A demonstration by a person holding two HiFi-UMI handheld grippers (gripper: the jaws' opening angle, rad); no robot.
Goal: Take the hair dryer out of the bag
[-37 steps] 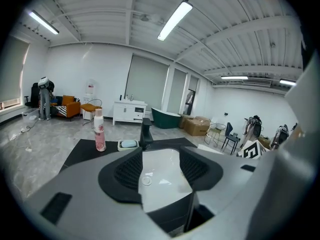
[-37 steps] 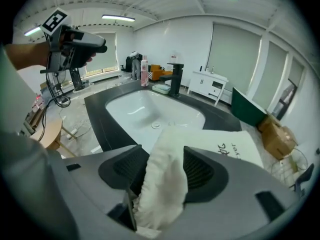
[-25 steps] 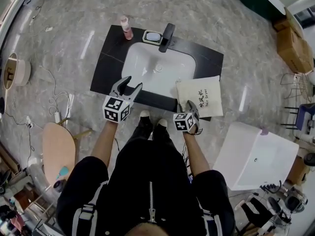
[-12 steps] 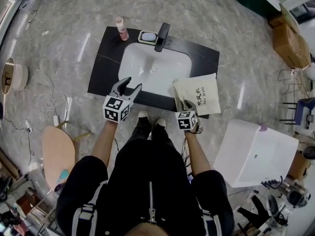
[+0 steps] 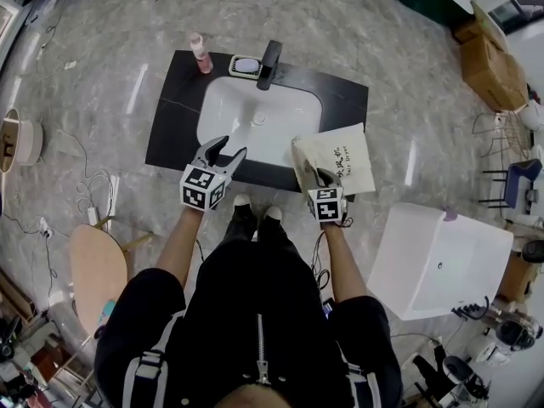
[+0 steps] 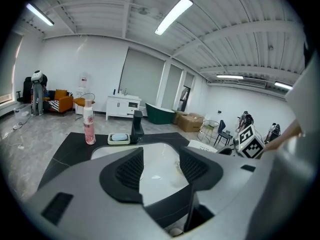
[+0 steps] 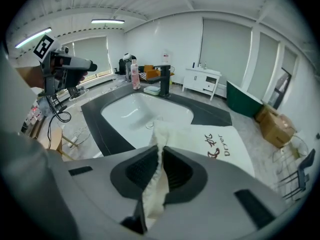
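A cream cloth bag [image 5: 342, 160] with dark lettering lies on the right end of the black counter [image 5: 170, 134], beside the white basin. My right gripper [image 5: 317, 175] is at the bag's near left corner. Its jaws are closing, and the pads pinch a raised fold of the bag's fabric [image 7: 159, 134] between them [image 7: 161, 161]. The rest of the bag [image 7: 222, 149] lies flat beyond. No hair dryer shows; the bag hides its contents. My left gripper [image 5: 223, 150] hovers open over the basin's front edge, nothing between its fingers [image 6: 160, 166].
The white sink basin [image 5: 255, 113] fills the counter's middle, with a black faucet [image 5: 269, 64], a soap dish [image 5: 245, 65] and a pink bottle [image 5: 201, 53] along its back. A white box [image 5: 438, 262] stands on the floor at right, a wooden stool [image 5: 95, 270] at left.
My right gripper's jaws have closed onto the bag's near left corner and lifted that edge a little. The left gripper has drifted slightly, still open.
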